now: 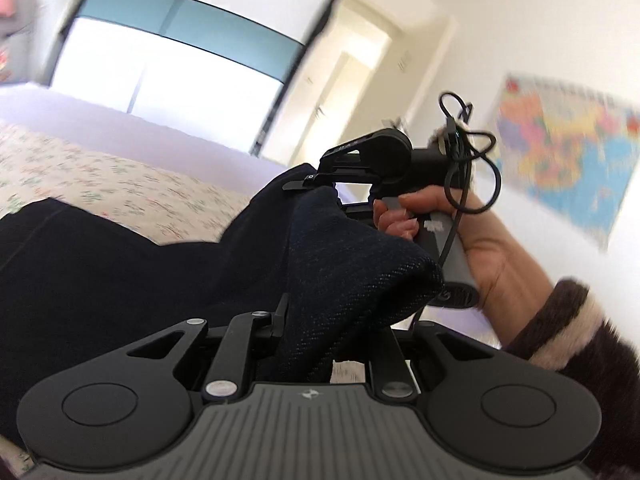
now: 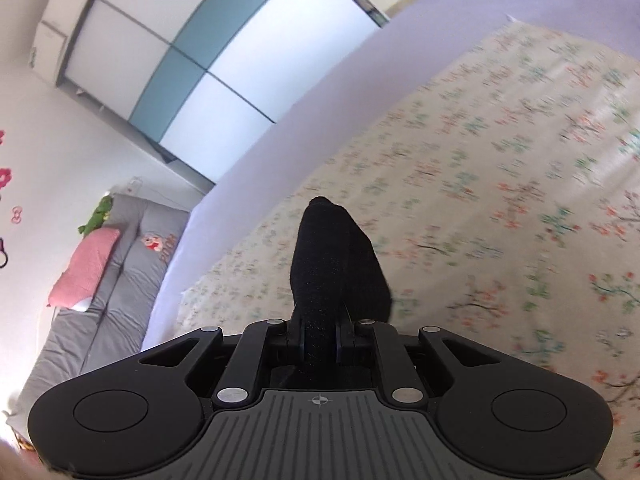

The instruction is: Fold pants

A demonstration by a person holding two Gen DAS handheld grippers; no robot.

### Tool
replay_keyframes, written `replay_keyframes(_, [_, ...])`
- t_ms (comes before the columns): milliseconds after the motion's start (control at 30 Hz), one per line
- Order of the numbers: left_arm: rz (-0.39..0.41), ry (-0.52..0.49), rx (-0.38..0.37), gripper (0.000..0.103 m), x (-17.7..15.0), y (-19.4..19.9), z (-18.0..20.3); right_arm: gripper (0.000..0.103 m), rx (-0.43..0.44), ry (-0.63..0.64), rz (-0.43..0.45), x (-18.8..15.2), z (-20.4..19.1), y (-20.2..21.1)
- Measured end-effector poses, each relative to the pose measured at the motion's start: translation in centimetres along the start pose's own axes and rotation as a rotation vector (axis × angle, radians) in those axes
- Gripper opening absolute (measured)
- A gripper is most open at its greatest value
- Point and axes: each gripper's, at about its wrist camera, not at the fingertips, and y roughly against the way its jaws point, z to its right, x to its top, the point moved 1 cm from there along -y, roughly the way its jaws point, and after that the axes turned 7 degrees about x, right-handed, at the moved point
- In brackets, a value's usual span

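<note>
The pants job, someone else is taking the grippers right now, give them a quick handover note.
Left gripper: closed on a thick bunch of the dark denim pants.
Right gripper: shut on a narrow fold of the same pants, lifted above the floral bedspread. The person's hand grips its handle.
Where: most of the pants trail from the grippers down onto the bed; both held ends are raised.
Done: both ends picked up.
Left: no finished fold shows yet; likely carry the held ends over, lay them flat, smooth, then fold again.
</note>
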Motion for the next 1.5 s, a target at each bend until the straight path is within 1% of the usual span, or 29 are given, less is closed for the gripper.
replay_keyframes(133, [0.052, 0.170, 0.025, 0.067, 1.7, 2.3, -4.0, 0.013, 0.038, 0.085, -0.043, -1.0, -6.1, -3.2])
replay_keyframes(233, [0.066, 0.302, 0.062, 0.067, 2.5, 4.0, -7.7, 0.013, 0.054, 0.159, -0.091, -2.9, -10.7, -6.5])
replay_keyframes(367, [0.060, 0.398, 0.140, 0.067, 2.5, 5.9, -11.8, 0.013, 0.051, 0.228, -0.174, -6.5, -15.1, -11.6])
replay_keyframes(467, [0.043, 0.459, 0.183, 0.067, 2.2, 6.8, -14.6, 0.013, 0.027, 0.248, -0.226, -9.4, -16.5, -15.2])
replay_keyframes(533, [0.030, 0.494, 0.207, 0.067, 2.4, 7.1, -16.3, 0.013, 0.013, 0.241, -0.251, -11.0, -16.7, -17.0])
replay_keyframes(633, [-0.007, 0.539, 0.242, 0.068, 2.1, 7.3, -18.0, 0.015, -0.009, 0.240, -0.281, -12.6, -16.5, -19.2])
replay_keyframes(667, [-0.027, 0.550, 0.259, 0.070, 2.1, 7.2, -18.4, 0.018, -0.012, 0.246, -0.292, -13.1, -16.4, -19.8])
replay_keyframes(700, [-0.047, 0.555, 0.279, 0.075, 1.9, 7.4, -18.8, 0.024, -0.008, 0.254, -0.305, -13.4, -16.3, -20.2])
replay_keyframes(733, [-0.063, 0.549, 0.301, 0.078, 1.8, 7.8, -18.8, 0.028, -0.004, 0.257, -0.311, -13.7, -16.2, -20.4])
replay_keyframes(767, [-0.066, 0.531, 0.326, 0.085, 2.0, 8.1, -18.7, 0.034, 0.011, 0.251, -0.310, -13.7, -16.0, -20.2])
replay_keyframes(800, [-0.053, 0.504, 0.361, 0.091, 2.1, 8.6, -18.8, 0.044, 0.036, 0.239, -0.304, -13.6, -16.1, -19.8])
replay_keyframes(867, [-0.011, 0.428, 0.437, 0.099, 2.8, 9.7, -18.5, 0.051, 0.096, 0.218, -0.294, -13.0, -16.5, -18.7])
replay_keyframes(900, [0.005, 0.399, 0.461, 0.102, 3.2, 10.1, -18.6, 0.056, 0.113, 0.225, -0.285, -12.7, -16.7, -18.0])
replay_keyframes(1000, [0.008, 0.364, 0.476, 0.103, 4.9, 10.7, -19.4, 0.060, 0.109, 0.288, -0.253, -11.6, -17.3, -15.8])
replay_keyframes(1067, [-0.022, 0.328, 0.486, 0.103, 6.1, 10.2, -20.1, 0.066, 0.098, 0.326, -0.235, -11.2, -16.8, -13.8])
replay_keyframes(1100, [-0.039, 0.311, 0.491, 0.103, 6.5, 9.9, -20.5, 0.067, 0.092, 0.340, -0.226, -11.1, -16.4, -12.8])
replay_keyframes(1133, [-0.062, 0.299, 0.486, 0.103, 6.9, 9.6, -20.8, 0.067, 0.085, 0.352, -0.218, -11.0, -15.9, -11.6])
replay_keyframes(1167, [-0.097, 0.291, 0.462, 0.103, 7.3, 9.0, -21.1, 0.067, 0.080, 0.361, -0.215, -11.1, -15.3, -10.6])
replay_keyframes(1233, [-0.158, 0.315, 0.386, 0.103, 7.8, 7.7, -22.1, 0.067, 0.072, 0.376, -0.224, -11.8, -14.0, -8.6])
replay_keyframes(1300, [-0.225, 0.329, 0.335, 0.103, 8.6, 6.4, -22.9, 0.067, 0.074, 0.396, -0.237, -12.9, -12.8, -6.6])
replay_keyframes(1367, [-0.281, 0.300, 0.320, 0.100, 9.5, 4.4, -23.7, 0.067, 0.078, 0.415, -0.250, -14.2, -11.8, -5.0])
replay_keyframes(1433, [-0.335, 0.268, 0.323, 0.099, 10.2, 2.6, -24.3, 0.067, 0.083, 0.431, -0.263, -15.7, -11.2, -3.9])
replay_keyframes(1500, [-0.383, 0.249, 0.314, 0.095, 10.5, 0.9, -24.9, 0.067, 0.096, 0.452, -0.273, -17.1, -10.8, -2.9])
